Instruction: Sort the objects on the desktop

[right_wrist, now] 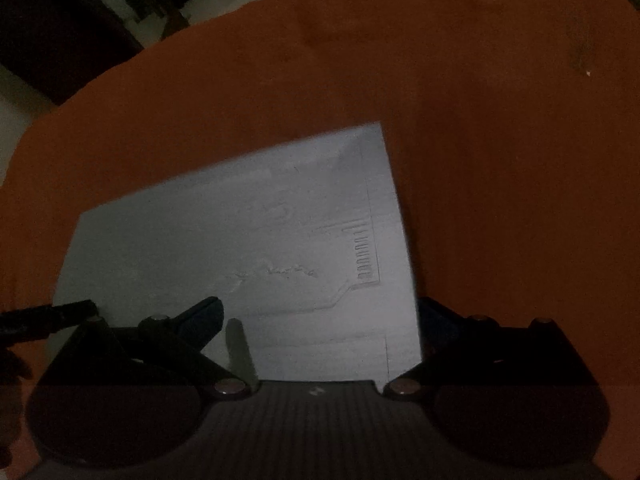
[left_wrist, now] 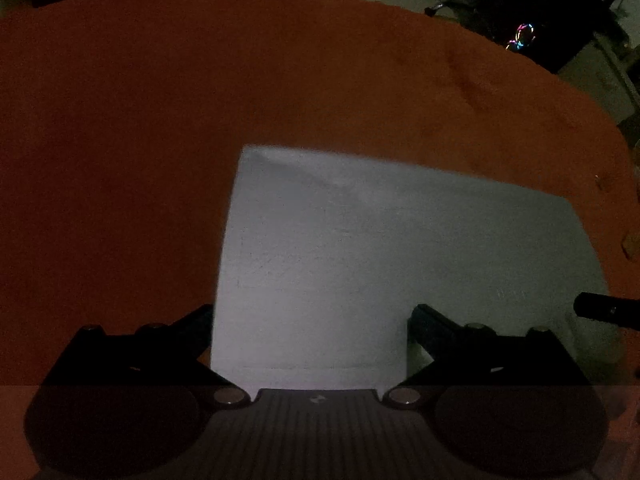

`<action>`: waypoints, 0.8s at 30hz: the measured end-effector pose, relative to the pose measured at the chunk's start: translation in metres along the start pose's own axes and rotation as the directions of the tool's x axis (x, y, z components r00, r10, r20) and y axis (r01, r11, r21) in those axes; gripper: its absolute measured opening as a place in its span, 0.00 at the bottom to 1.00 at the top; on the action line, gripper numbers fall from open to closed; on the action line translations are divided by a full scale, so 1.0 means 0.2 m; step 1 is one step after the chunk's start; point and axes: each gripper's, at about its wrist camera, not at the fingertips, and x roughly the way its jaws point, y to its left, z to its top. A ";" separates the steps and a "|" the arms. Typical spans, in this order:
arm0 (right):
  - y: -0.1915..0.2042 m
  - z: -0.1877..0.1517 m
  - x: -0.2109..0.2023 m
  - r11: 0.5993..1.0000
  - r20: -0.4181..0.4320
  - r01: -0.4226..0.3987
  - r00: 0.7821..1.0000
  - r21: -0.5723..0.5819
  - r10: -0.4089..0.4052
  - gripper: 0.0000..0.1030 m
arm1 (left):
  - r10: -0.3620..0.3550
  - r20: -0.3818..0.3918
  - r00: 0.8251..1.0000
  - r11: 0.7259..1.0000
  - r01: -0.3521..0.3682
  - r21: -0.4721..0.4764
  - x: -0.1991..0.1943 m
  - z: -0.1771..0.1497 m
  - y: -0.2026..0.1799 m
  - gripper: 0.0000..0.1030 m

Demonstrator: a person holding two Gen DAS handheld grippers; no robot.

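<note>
Both claws, left claw point(left_wrist: 311, 320) and right claw point(right_wrist: 320, 316), spread apart over the white sheet point(left_wrist: 360, 248) lying flat on the orange surface point(left_wrist: 120, 140). Looks thin, floppy paper; I'd pinch an edge.

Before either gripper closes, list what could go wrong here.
1. The white sheet lies flat on the orange tablecloth; open fingers of the left gripper may slide over it or crease it.
2. The right gripper works the same sheet, so opposing pulls could tear it.
3. The dim light hides edges.
</note>
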 end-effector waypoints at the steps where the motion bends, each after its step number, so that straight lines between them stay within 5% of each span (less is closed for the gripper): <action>1: 0.00 0.00 -0.01 1.000 0.002 -0.002 1.000 -0.001 0.002 1.00 | -0.003 0.000 1.000 1.000 0.003 -0.002 -0.05 0.01 -0.01 0.99; 16: -0.05 -0.09 -0.09 0.997 -0.010 -0.071 0.997 0.030 0.072 1.00 | -0.035 0.097 0.995 0.998 0.030 0.052 -0.46 -0.13 -0.03 0.99; 24: -0.04 -0.20 -0.25 0.998 0.082 -0.066 0.995 0.023 0.064 1.00 | -0.029 0.116 0.993 0.999 0.023 0.049 -0.58 -0.34 -0.08 0.99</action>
